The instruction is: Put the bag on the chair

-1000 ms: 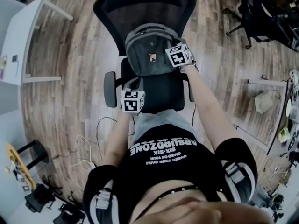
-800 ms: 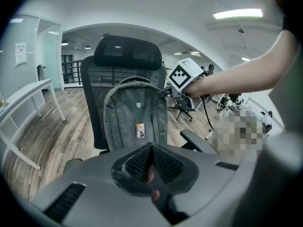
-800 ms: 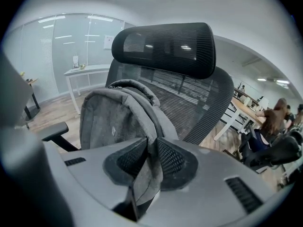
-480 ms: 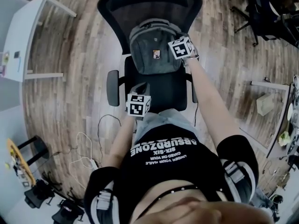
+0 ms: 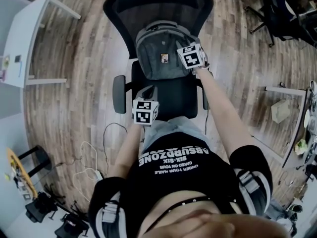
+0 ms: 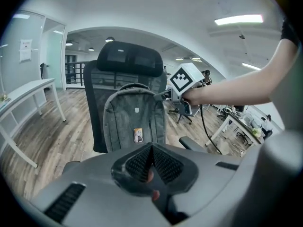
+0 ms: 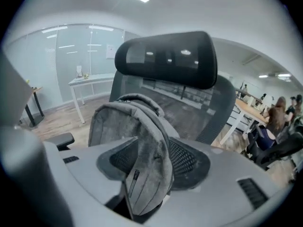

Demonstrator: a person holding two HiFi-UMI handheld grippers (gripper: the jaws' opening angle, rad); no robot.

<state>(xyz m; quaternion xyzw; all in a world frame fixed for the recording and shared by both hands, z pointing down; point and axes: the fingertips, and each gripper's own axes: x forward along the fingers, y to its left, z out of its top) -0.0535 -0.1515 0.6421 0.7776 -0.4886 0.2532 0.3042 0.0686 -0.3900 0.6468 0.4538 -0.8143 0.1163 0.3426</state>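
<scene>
A grey backpack (image 5: 161, 51) stands upright on the seat of a black office chair (image 5: 176, 95), leaning on the mesh backrest. My right gripper (image 5: 181, 42) is at the bag's upper right side. Its jaws have just been opening and stand wide, and a fold of the bag's edge (image 7: 149, 174) still lies loose between them. The chair's headrest (image 7: 165, 58) rises behind the bag. My left gripper (image 5: 148, 91) hovers over the seat's front, shut and empty. In the left gripper view the bag (image 6: 135, 122) is straight ahead, apart from the left gripper (image 6: 151, 150), with the right gripper (image 6: 163, 94) at the bag's top right.
The chair's left armrest (image 5: 118, 94) sticks out beside the left gripper. A white table (image 5: 25, 38) stands at the left. Cables (image 5: 91, 167) lie on the wooden floor by my feet. Another chair (image 5: 277, 14) and desks (image 5: 292, 118) are off to the right.
The right gripper has slid back a little toward me along the bag's side. The bag stays against the backrest. The left gripper has hardly moved.
</scene>
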